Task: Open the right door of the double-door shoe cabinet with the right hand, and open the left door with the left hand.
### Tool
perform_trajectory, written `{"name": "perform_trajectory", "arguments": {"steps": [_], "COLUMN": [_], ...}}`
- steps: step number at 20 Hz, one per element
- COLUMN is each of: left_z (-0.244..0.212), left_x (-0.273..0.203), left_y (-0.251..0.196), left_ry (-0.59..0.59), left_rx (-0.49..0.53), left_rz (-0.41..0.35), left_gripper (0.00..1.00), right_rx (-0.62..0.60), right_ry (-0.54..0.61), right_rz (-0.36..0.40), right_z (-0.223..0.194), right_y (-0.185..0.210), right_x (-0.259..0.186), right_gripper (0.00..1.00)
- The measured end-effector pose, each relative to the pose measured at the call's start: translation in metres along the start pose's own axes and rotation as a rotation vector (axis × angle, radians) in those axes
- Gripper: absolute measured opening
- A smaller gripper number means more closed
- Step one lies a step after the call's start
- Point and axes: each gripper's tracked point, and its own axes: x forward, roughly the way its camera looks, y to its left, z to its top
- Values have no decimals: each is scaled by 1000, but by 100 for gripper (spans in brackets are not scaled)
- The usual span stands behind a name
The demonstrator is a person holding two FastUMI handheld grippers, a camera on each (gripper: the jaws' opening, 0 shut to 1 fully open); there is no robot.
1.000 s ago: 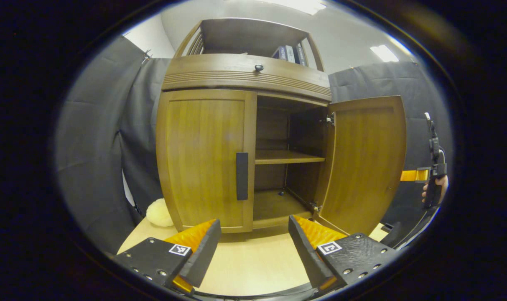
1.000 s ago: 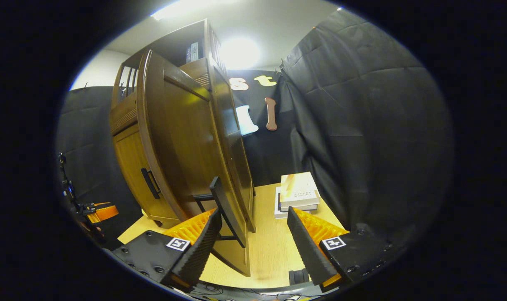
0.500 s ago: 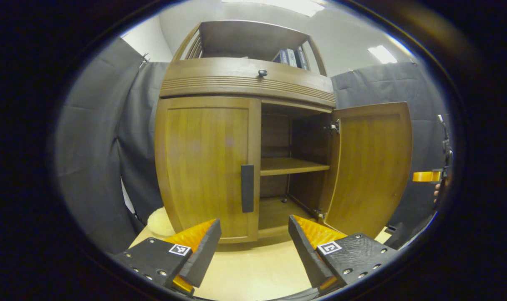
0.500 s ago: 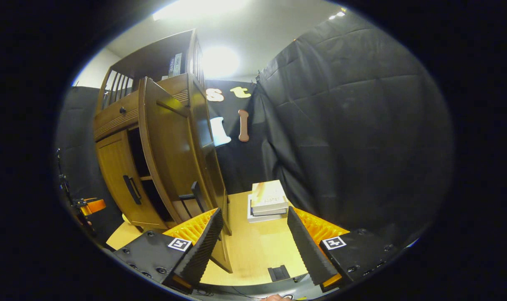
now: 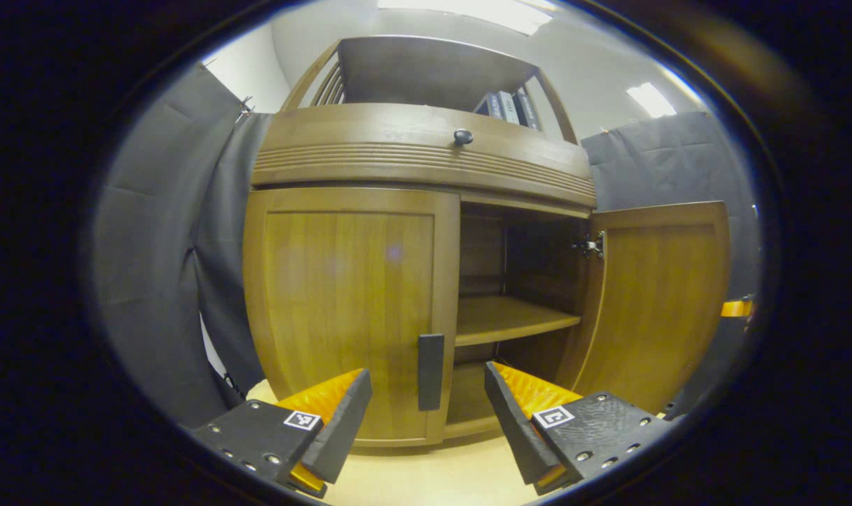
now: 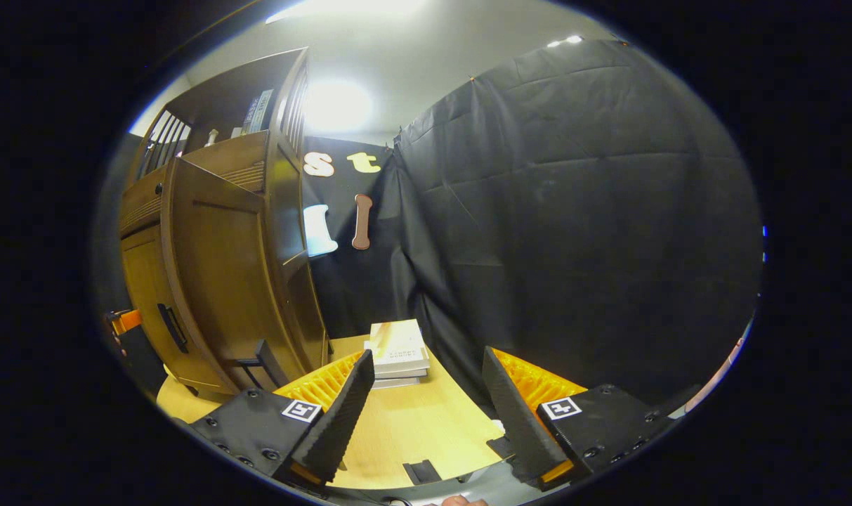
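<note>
The wooden shoe cabinet (image 5: 426, 151) stands close ahead in the left gripper view. Its left door (image 5: 348, 309) is closed, with a dark vertical handle (image 5: 430, 371) at its inner edge. My left gripper (image 5: 427, 374) is open, and the handle appears in the gap between its fingers, slightly ahead of them. The right door (image 5: 661, 302) stands swung wide open, showing an inner shelf (image 5: 510, 320). In the right gripper view the open right door (image 6: 215, 281) and its handle (image 6: 267, 358) lie to the left of my right gripper (image 6: 426, 365), which is open and holds nothing.
A stack of books (image 6: 397, 348) lies on the light wooden table (image 6: 411, 422) beside the cabinet. Black cloth walls close in on the right and behind. A drawer knob (image 5: 463, 136) sits above the doors, and books (image 5: 510, 107) stand on the top shelf.
My left gripper has moved closer to the left door, so its handle now sits between the fingers in view. My right gripper has drawn back and turned right, away from the open door's handle.
</note>
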Motion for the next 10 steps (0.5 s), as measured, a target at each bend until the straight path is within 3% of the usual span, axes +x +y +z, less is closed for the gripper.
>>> {"name": "perform_trajectory", "arguments": {"steps": [8, 9, 10], "left_z": [-7, -11, -15], "left_x": [73, 81, 87], "left_y": [10, 13, 15], "left_ry": [32, 42, 51], "left_rx": [-21, -30, -38], "left_rz": [94, 104, 111], "left_gripper": [95, 95, 95], "right_rx": [-41, -40, -34], "right_ry": [-16, -20, -24], "right_rz": [30, 33, 35], "right_z": [9, 11, 13], "right_y": [19, 18, 18], "right_x": [56, 64, 71], "right_gripper": [98, 92, 98]}}
